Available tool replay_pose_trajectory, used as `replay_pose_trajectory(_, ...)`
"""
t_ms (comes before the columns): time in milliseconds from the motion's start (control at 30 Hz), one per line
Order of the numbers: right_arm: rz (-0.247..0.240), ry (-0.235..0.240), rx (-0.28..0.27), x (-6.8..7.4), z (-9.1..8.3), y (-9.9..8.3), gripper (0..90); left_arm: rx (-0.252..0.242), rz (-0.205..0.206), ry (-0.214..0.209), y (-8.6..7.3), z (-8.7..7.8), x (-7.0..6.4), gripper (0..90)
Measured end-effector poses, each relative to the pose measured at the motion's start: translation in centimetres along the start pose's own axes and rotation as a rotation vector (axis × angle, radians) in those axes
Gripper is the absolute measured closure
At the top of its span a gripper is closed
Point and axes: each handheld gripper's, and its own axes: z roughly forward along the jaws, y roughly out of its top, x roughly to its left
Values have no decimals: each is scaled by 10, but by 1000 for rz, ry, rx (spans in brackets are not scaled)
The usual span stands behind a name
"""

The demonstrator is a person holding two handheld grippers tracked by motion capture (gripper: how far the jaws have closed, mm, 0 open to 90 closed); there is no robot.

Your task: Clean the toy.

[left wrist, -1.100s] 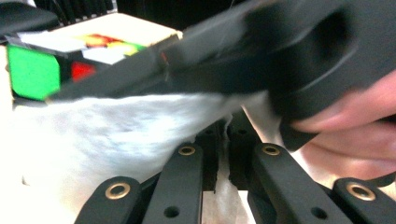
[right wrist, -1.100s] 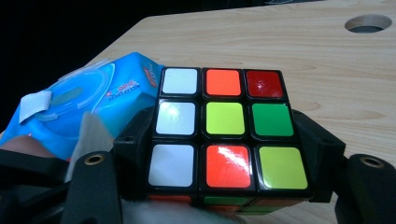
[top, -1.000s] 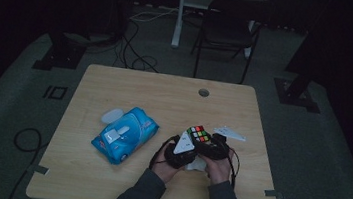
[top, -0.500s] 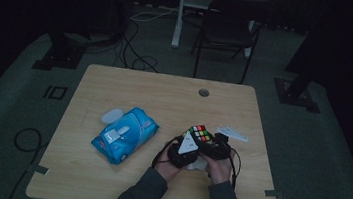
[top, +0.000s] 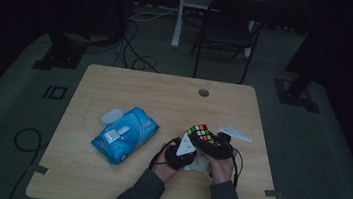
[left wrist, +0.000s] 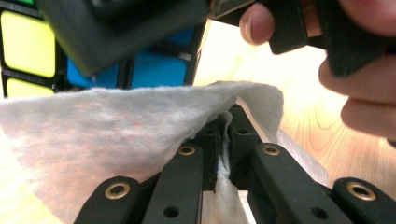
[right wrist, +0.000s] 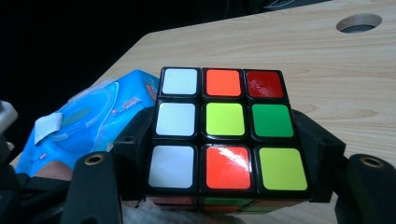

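A scrambled colour cube (right wrist: 224, 133) sits between my right gripper's (right wrist: 224, 156) black jaws, white, orange and green stickers facing the camera. In the high view the cube (top: 200, 131) is held just above the table's near right part by the right gripper (top: 213, 145). My left gripper (left wrist: 224, 123) is shut on a white wipe (left wrist: 116, 140), which is bunched right under the cube's blue and yellow faces (left wrist: 156, 70). The left gripper (top: 182, 150) in the high view is pressed close against the cube, with the wipe (top: 198, 164) hanging below both hands.
A blue pack of wet wipes (top: 125, 134) lies left of the hands, its white lid flap (top: 111, 116) open; it also shows behind the cube (right wrist: 88, 116). The wooden table (top: 104, 182) has a cable hole (top: 204, 92) at the back. A chair (top: 227, 30) stands beyond it.
The hands have shifted only slightly; the cube stays in the right gripper and the wipe in the left gripper against it.
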Motion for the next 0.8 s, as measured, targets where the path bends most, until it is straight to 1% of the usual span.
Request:
replay_pose_trajectory(100, 3, 19, 1, 0, -2, 2, 338, -8, -17, -3, -4, -3, 4, 866)
replay_pose_trajectory(233, -5, 24, 3, 2, -2, 3, 338, 2, 8, 12, -5, -4, 4, 866)
replay_pose_trajectory(300, -2, 29, 5, 2, -3, 3, 338, 11, 16, 35, -7, -4, 5, 866)
replay_pose_trajectory(400, -5, 41, 10, 3, -4, 4, 338, 11, -22, 55, -13, -6, 13, 865)
replay_pose_trajectory(467, -13, 54, 21, 4, -4, 4, 338, 10, -36, 66, -15, -8, 18, 865)
replay_pose_trajectory(667, -39, 77, 49, 9, 2, 2, 338, 4, -46, 94, -14, -15, 31, 865)
replay_pose_trajectory(800, -49, 87, 58, 10, 2, 2, 338, 0, -64, 115, -12, -19, 40, 865)
